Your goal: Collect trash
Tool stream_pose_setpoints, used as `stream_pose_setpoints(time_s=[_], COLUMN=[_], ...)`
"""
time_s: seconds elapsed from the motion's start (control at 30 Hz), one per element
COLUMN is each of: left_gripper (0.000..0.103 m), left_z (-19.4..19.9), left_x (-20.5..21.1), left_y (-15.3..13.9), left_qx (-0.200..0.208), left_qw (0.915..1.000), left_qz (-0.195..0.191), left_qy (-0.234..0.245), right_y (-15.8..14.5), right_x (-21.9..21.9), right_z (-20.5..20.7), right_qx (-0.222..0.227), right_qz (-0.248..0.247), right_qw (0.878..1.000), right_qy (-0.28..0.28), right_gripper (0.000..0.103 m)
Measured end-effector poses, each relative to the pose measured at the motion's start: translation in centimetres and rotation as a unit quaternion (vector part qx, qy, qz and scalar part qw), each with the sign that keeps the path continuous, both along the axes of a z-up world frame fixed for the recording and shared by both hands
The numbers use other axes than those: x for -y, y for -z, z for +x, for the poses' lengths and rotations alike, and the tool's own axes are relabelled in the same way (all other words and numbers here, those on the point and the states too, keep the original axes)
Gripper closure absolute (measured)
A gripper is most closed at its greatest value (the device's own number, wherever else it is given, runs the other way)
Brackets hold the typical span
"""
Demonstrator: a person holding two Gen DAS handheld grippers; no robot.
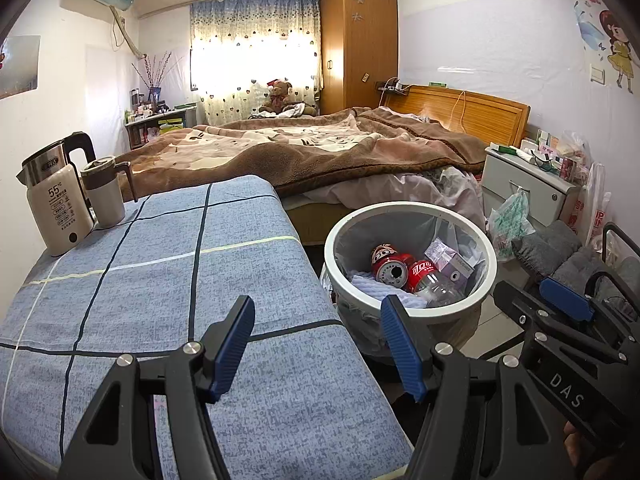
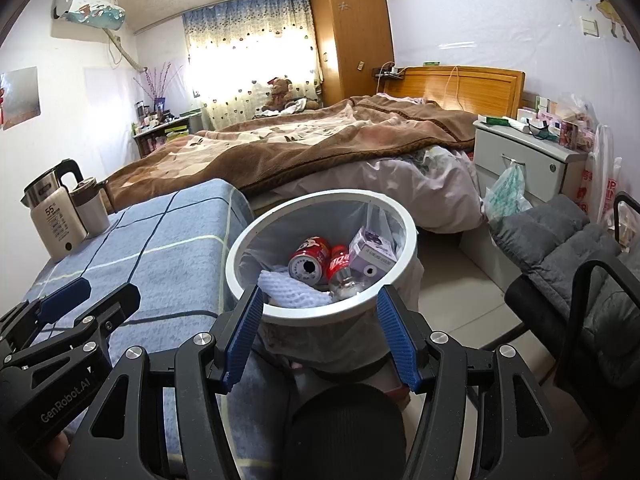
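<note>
A white round bin (image 1: 408,210) with a liner stands on the floor beside the table; it also shows in the right wrist view (image 2: 280,314). Inside lie a red can (image 1: 386,264) (image 2: 310,260), a clear bottle with a red label (image 1: 430,278) (image 2: 342,268), a purple carton (image 1: 452,264) (image 2: 374,250) and a white cloth (image 2: 294,290). My left gripper (image 1: 318,344) is open and empty over the table's right edge, near the bin. My right gripper (image 2: 320,340) is open and empty, just before the bin's near rim.
The table with a blue checked cloth (image 1: 168,280) holds a kettle (image 1: 52,196) and a mug (image 1: 106,192) at its far left. A bed (image 1: 304,148) lies behind. A nightstand (image 1: 528,184) and a grey padded chair (image 2: 580,252) stand at the right.
</note>
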State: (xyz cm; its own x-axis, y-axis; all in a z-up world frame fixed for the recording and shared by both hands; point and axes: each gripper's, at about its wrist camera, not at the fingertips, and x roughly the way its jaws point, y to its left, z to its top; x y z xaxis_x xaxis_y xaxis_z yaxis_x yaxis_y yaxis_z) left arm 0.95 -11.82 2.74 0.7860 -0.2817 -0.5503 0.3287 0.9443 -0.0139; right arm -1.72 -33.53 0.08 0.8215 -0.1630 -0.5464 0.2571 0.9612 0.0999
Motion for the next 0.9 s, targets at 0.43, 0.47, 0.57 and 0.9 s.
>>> stream_pose_setpoints(time_s=[0.43, 0.47, 0.57, 0.9], left_gripper=[0.036, 0.036, 0.036, 0.036], left_z=[-0.05, -0.04, -0.04, -0.05], left_x=[-0.22, -0.12, -0.23, -0.25], left_y=[-0.06, -0.01, -0.03, -0.05], left_qx=[0.000, 0.000, 0.000, 0.000], left_qw=[1.0000, 1.0000, 1.0000, 1.0000], left_qz=[0.000, 0.000, 0.001, 0.001], left_qy=[-0.001, -0.001, -0.001, -0.001], right_y=[-0.02, 0.00, -0.04, -0.02], right_x=[-0.15, -0.08, -0.21, -0.23], right_z=[-0.06, -0.03, -0.11, -0.01], right_qx=[0.000, -0.001, -0.001, 0.000], right_qz=[0.000, 0.000, 0.000, 0.001], right_qw=[1.000, 1.000, 1.000, 1.000], right_qy=[0.000, 0.001, 0.000, 0.000], right_gripper=[0.043, 0.043, 0.043, 0.043])
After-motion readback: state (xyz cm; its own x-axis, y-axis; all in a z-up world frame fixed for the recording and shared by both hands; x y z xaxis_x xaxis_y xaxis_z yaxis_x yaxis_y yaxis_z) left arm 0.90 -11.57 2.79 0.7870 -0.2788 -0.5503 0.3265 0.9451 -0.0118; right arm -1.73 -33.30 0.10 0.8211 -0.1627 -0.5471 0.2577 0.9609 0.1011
